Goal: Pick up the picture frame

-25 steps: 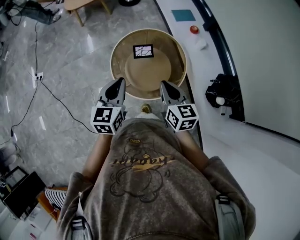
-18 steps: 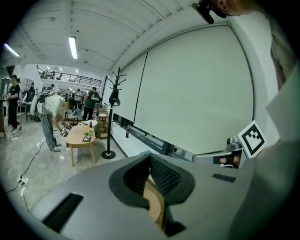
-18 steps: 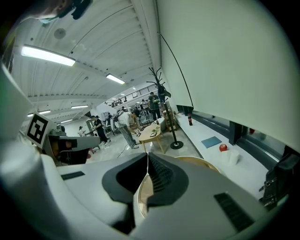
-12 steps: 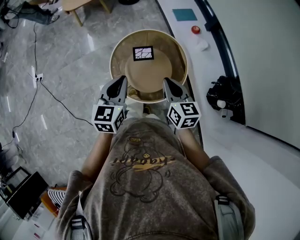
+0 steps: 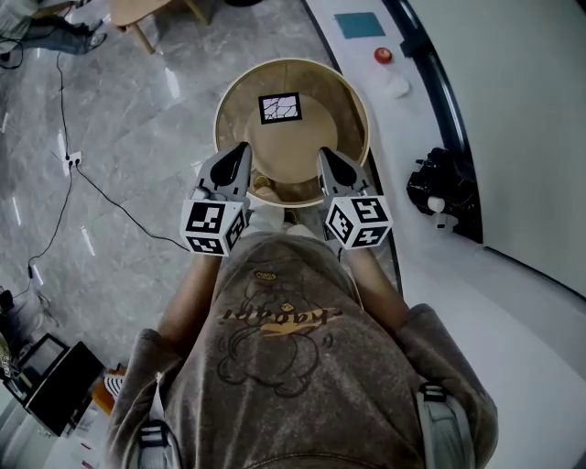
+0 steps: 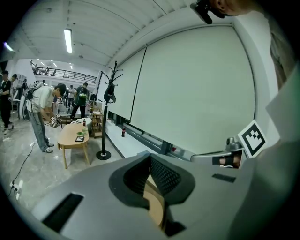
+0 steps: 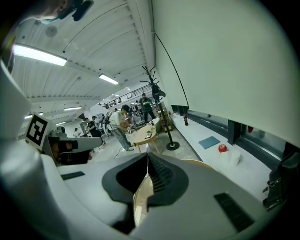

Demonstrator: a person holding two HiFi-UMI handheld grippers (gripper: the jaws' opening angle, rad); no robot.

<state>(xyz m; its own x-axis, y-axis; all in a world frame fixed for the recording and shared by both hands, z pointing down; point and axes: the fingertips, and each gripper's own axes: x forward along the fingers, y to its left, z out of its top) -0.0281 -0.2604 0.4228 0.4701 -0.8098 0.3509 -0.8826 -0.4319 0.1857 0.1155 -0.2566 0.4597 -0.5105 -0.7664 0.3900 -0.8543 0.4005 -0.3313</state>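
Pushed left gripper (image 5: 242, 148) and right gripper (image 5: 322, 153) forward over near rim of round table (image 5: 359, 105); both closed tight, holding nothing. Picture frame (image 5: 279, 107) flat ahead, between them, untouched.

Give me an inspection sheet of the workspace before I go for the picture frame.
Surface: round wooden table with a raised rim.
Job's things: picture frame lies flat on the table's far side, untouched.
Clutter: one small pale thing by the near rim, too unclear to name.
Grippers: left gripper and right gripper both shut and empty, at the near rim.
Cables: black cable across the floor at the left.
Surroundings: white ledge at the right with a small red thing, a blue mat and a black device.
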